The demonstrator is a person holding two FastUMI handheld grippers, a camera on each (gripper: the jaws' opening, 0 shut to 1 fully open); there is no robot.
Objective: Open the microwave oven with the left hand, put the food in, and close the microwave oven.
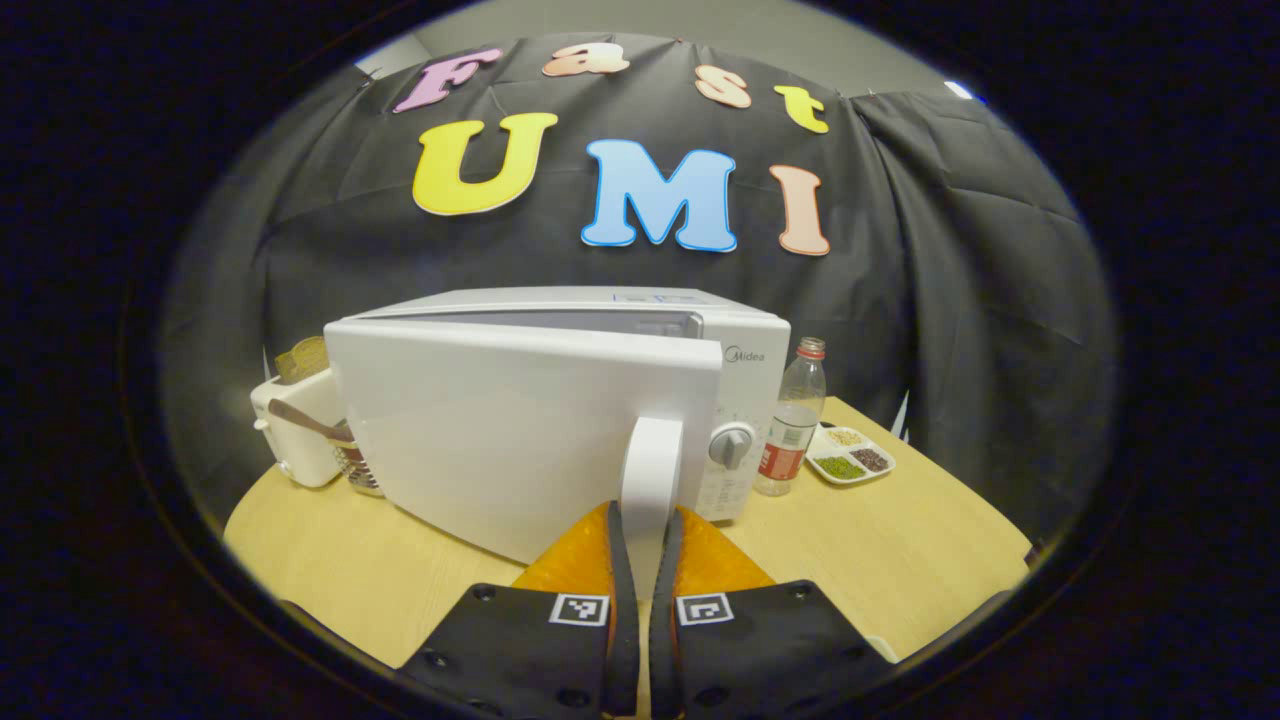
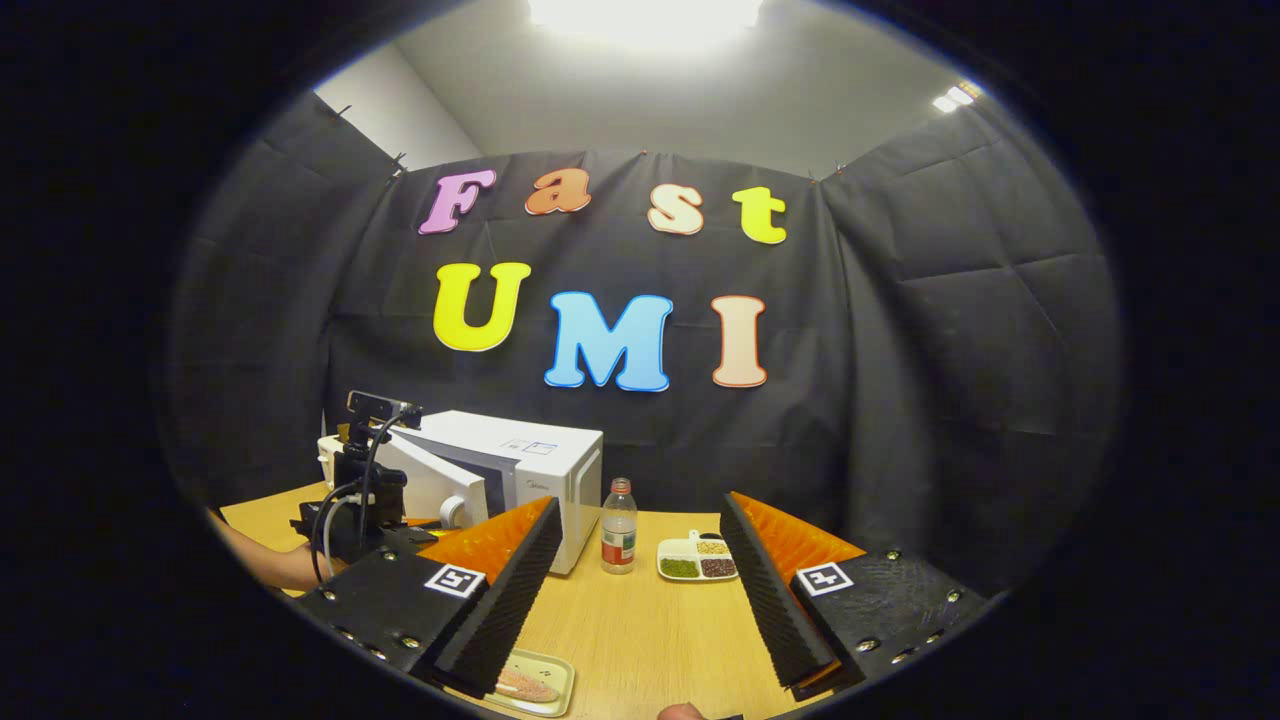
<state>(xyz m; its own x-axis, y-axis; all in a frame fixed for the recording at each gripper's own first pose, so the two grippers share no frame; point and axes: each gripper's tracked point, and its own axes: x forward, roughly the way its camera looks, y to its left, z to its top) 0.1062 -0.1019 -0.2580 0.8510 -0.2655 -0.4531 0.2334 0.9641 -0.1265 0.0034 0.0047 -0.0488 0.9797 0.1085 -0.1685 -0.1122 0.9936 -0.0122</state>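
Fingers of the left gripper (image 1: 642,530) pinch the white door handle (image 1: 650,470) between them, nearly together, and the microwave oven (image 1: 560,400) door (image 1: 520,430) is part open near the counter's (image 1: 900,560) back edge; pulling along the door's arc should keep the handle from slipping. Right gripper (image 2: 640,585) fingers spread wide, holding nothing, above the food tray (image 2: 530,683) at the front edge.
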